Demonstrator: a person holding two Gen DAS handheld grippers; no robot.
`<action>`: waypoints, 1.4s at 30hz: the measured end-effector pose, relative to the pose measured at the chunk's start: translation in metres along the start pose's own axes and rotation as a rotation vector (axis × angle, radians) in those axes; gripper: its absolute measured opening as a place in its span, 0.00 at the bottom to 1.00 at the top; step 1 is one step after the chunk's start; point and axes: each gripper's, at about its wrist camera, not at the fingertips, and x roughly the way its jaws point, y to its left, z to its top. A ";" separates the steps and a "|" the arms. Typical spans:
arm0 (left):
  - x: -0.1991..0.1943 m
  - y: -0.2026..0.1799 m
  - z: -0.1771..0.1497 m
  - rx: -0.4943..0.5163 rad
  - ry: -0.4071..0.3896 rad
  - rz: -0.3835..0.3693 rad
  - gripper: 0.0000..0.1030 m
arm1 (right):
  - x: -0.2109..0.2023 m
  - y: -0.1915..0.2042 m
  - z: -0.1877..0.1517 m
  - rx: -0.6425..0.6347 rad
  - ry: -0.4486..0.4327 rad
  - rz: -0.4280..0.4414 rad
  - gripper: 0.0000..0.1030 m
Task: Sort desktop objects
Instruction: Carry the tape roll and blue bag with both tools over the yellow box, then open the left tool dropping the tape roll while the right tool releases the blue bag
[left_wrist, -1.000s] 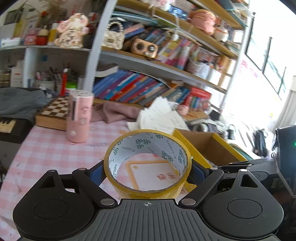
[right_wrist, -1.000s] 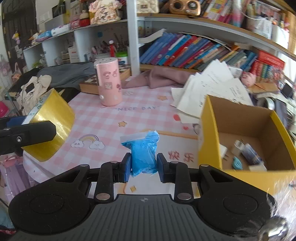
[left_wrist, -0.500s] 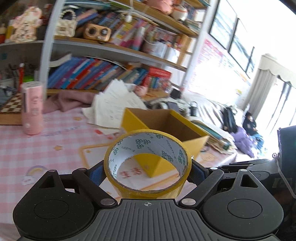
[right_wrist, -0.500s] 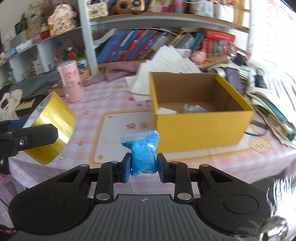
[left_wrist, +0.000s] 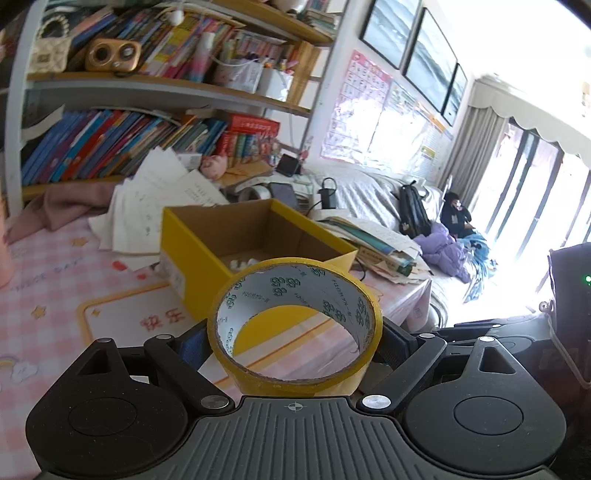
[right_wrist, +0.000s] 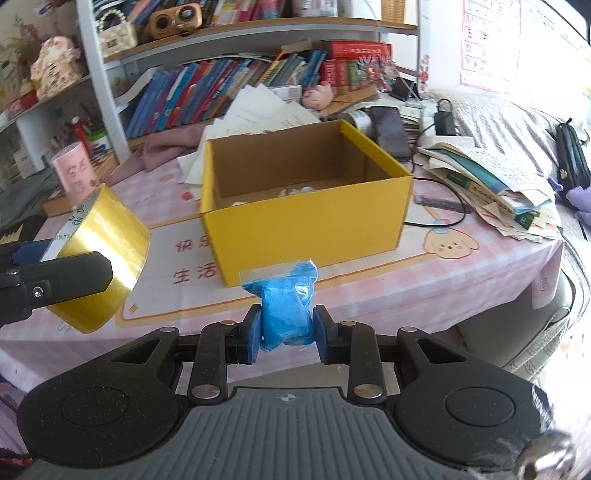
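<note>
Right gripper (right_wrist: 283, 334) clenched on a small blue plastic packet (right_wrist: 286, 302), crumpled and soft-looking; left gripper (left_wrist: 294, 338) spread wide, pads pressed on a yellow tape roll (left_wrist: 294, 325), white core printed green. Both loads ride above the near table edge. Carry step, judging by the yellow cardboard box (right_wrist: 306, 221) ahead, open-topped, small items inside. Next: get over the rim, then release.

The left gripper (left_wrist: 294, 334) is spread wide, its two fingers pressing on opposite outer sides of a roll of yellow tape (left_wrist: 295, 325) held with its hole facing forward. The right gripper (right_wrist: 286, 332) is nearly closed, its blue pads (right_wrist: 253, 332) squeezing a small blue bag (right_wrist: 286, 302). Both point downward over the near edge of the table (right_wrist: 461, 273), left beside right.
</note>
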 end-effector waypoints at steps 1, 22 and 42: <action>0.003 -0.003 0.002 0.010 -0.002 -0.002 0.89 | 0.001 -0.004 0.002 0.005 -0.002 -0.003 0.26; 0.072 -0.022 0.041 0.039 -0.028 0.093 0.89 | 0.045 -0.064 0.067 -0.050 -0.088 0.045 0.26; 0.215 -0.013 0.071 0.071 0.158 0.471 0.90 | 0.204 -0.083 0.164 -0.319 0.044 0.284 0.26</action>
